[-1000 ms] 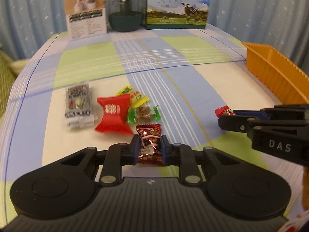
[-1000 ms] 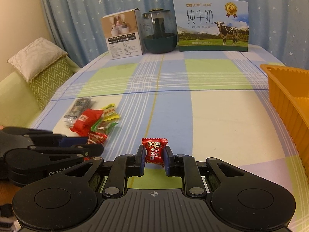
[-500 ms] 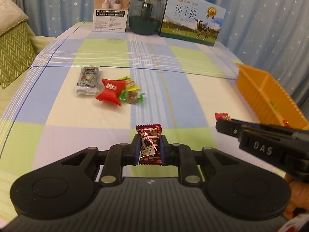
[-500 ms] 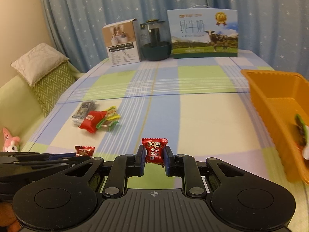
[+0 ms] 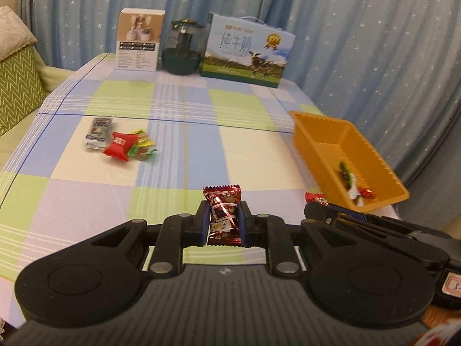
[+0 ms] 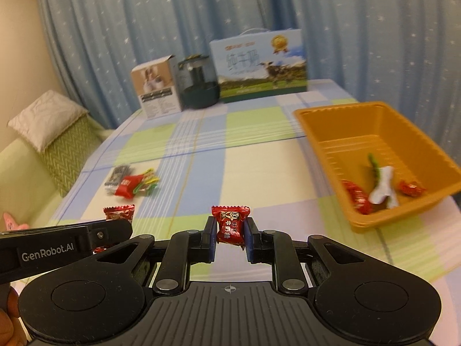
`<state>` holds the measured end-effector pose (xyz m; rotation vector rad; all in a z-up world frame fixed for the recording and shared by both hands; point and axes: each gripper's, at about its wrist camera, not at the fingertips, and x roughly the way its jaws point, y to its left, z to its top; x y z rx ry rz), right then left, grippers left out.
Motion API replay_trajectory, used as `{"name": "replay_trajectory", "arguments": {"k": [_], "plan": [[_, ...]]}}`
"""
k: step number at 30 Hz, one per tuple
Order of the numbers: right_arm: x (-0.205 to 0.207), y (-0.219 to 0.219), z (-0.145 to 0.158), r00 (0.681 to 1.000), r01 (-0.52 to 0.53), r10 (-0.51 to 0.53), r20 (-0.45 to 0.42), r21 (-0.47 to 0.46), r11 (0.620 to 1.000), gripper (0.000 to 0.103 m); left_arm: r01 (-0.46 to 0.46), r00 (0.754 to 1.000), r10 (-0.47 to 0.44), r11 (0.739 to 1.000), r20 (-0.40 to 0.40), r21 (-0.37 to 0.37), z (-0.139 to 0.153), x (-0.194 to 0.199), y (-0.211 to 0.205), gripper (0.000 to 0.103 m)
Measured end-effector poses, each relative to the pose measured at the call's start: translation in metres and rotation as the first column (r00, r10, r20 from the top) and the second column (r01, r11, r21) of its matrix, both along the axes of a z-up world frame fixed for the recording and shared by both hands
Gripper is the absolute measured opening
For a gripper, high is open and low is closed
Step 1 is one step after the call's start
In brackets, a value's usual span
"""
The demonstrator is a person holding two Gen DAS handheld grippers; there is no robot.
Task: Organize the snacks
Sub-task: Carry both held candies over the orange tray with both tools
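My left gripper point(image 5: 223, 222) is shut on a dark red candy point(image 5: 222, 212), held above the checked tablecloth. My right gripper point(image 6: 230, 238) is shut on a bright red candy point(image 6: 230, 225). In the left wrist view the right gripper point(image 5: 317, 205) shows at the right with its candy tip. In the right wrist view the left gripper point(image 6: 115, 227) reaches in from the left with its candy point(image 6: 119, 212). An orange tray point(image 6: 319, 132) at the right holds a few wrapped candies point(image 6: 380, 190). A small pile of snacks point(image 5: 121, 141) lies at the left of the table.
At the far edge of the table stand a white box point(image 5: 139, 43), a dark glass jar point(image 5: 183, 47) and a blue milk carton box point(image 5: 247, 50). A green sofa with a cushion point(image 6: 46, 121) is to the left. Blue starred curtains hang behind.
Both grippers have risen and moved right, away from the snack pile and toward the orange tray, each keeping its candy. The tray's inside has come into view.
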<state>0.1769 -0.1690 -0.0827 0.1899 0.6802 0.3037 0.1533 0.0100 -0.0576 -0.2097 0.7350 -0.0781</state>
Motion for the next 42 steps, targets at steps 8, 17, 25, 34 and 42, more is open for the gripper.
{"name": "replay_trajectory", "arguments": {"k": [8, 17, 25, 34, 42], "plan": [[-0.019, -0.03, 0.016, 0.999, 0.05, -0.05, 0.017, 0.006, 0.999, 0.02, 0.035, 0.999, -0.035, 0.999, 0.022, 0.004, 0.017, -0.014, -0.028, 0.018], [-0.027, -0.063, 0.03, 0.993, 0.113, -0.113, 0.029, 0.005, 0.994, 0.02, 0.097, 0.994, -0.097, 0.995, 0.041, 0.002, 0.031, -0.011, -0.057, 0.018], [-0.021, -0.1, 0.038, 0.983, 0.182, -0.181, 0.028, -0.031, 0.983, 0.02, 0.164, 0.986, -0.163, 0.986, 0.045, -0.022, 0.036, 0.004, -0.088, 0.018], [-0.002, -0.136, 0.035, 0.978, 0.206, -0.205, 0.024, -0.073, 0.976, 0.02, 0.238, 0.97, -0.237, 0.971, 0.047, -0.019, 0.036, 0.032, -0.128, 0.018], [0.022, -0.155, 0.03, 0.977, 0.212, -0.211, 0.024, -0.096, 0.972, 0.02, 0.286, 0.958, -0.285, 0.958, 0.041, -0.016, 0.033, 0.06, -0.156, 0.018]]}}
